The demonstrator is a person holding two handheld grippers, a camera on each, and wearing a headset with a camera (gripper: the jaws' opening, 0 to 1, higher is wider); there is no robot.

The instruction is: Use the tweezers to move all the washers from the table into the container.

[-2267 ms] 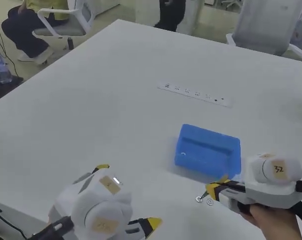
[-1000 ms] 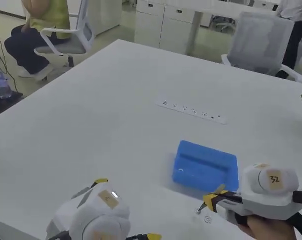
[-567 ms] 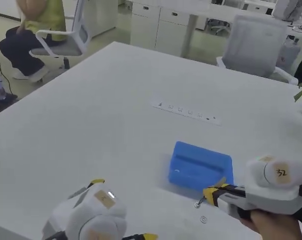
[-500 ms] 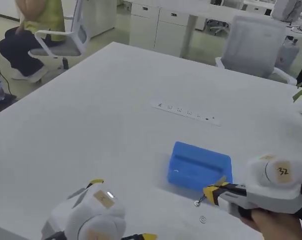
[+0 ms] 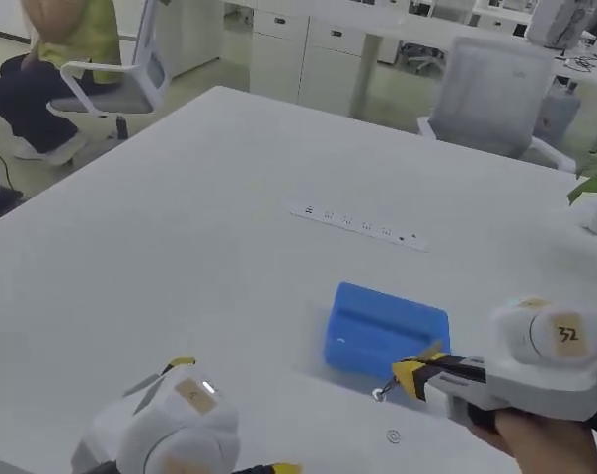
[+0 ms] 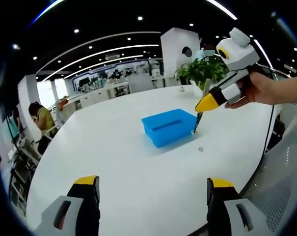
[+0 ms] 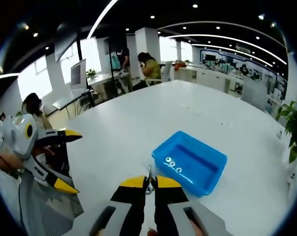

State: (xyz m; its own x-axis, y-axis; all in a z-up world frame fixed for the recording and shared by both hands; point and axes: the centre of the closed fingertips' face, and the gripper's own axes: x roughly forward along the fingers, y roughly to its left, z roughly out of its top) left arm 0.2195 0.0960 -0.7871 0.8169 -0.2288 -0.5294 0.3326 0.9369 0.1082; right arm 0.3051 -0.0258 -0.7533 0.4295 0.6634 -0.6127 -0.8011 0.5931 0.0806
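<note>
Blue plastic container (image 5: 387, 331) is close; fingers of right gripper (image 7: 149, 181), pinching thin metal tweezers (image 6: 198, 122), must squeeze steadily.

Head view looks down from above; both gripper views, low and opposed, share the blue container (image 5: 357, 354).

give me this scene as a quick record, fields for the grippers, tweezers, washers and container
left gripper: open, jaws wide apart, holding nothing
right gripper: shut on the tweezers
tweezers tip: by the container's near edge; too small to tell whether it carries a washer
container: blue, open-topped, on the table
washers in container: a few, in a row
washer on table: one, in front of the container, apart from it
</note>
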